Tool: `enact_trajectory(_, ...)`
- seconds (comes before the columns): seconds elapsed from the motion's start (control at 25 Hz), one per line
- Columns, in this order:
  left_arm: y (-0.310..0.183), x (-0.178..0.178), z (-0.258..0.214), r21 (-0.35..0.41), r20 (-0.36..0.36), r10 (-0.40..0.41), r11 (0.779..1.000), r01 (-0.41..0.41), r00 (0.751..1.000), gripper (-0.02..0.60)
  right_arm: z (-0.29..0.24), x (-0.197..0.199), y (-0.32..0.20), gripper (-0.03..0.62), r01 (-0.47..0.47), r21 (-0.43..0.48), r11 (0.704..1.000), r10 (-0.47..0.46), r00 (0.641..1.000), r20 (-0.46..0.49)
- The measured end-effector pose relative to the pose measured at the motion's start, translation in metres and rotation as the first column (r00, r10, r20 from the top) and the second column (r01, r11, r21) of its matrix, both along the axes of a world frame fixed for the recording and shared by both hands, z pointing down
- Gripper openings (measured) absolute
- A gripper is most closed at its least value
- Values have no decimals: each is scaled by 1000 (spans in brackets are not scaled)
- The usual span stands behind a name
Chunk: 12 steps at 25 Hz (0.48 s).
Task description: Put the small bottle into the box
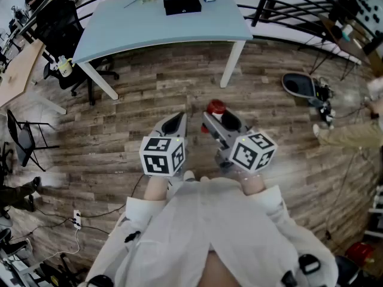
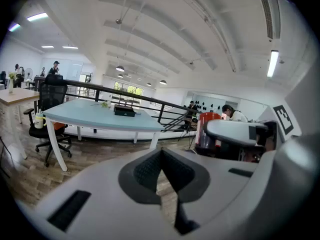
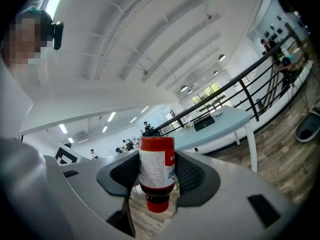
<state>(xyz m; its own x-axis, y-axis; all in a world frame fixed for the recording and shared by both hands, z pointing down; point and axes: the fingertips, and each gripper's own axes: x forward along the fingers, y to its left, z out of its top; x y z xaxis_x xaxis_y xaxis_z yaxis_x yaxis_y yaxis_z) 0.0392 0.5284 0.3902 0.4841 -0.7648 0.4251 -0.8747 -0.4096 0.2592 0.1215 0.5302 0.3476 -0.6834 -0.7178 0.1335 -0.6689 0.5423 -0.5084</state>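
The small bottle (image 3: 157, 171) is red with a white label, and my right gripper (image 3: 157, 179) is shut on it, a pad against each side. In the head view the bottle's red end (image 1: 215, 107) shows at the tip of the right gripper (image 1: 218, 121), over the wooden floor. My left gripper (image 1: 175, 123) is beside it; its jaws are shut with nothing between them (image 2: 160, 164). The black box (image 1: 182, 1) stands on the far part of the light blue table (image 1: 161, 31), well ahead of both grippers. The box (image 3: 204, 122) also shows small in the right gripper view.
A black office chair (image 1: 60, 31) and a wooden desk (image 1: 18, 70) stand left of the table. A dark railing (image 1: 287, 5) runs behind it. A person's legs (image 1: 353, 135) and a dark round object (image 1: 299, 85) are on the floor at the right. Cables (image 1: 78, 220) lie at the lower left.
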Motion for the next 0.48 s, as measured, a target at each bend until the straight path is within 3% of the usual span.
enact_trajectory(0.48,3,0,0,5,-16,21,1000,-21,1000,3,-3,-4,0,207,-5,12,1000,5,1000,-15)
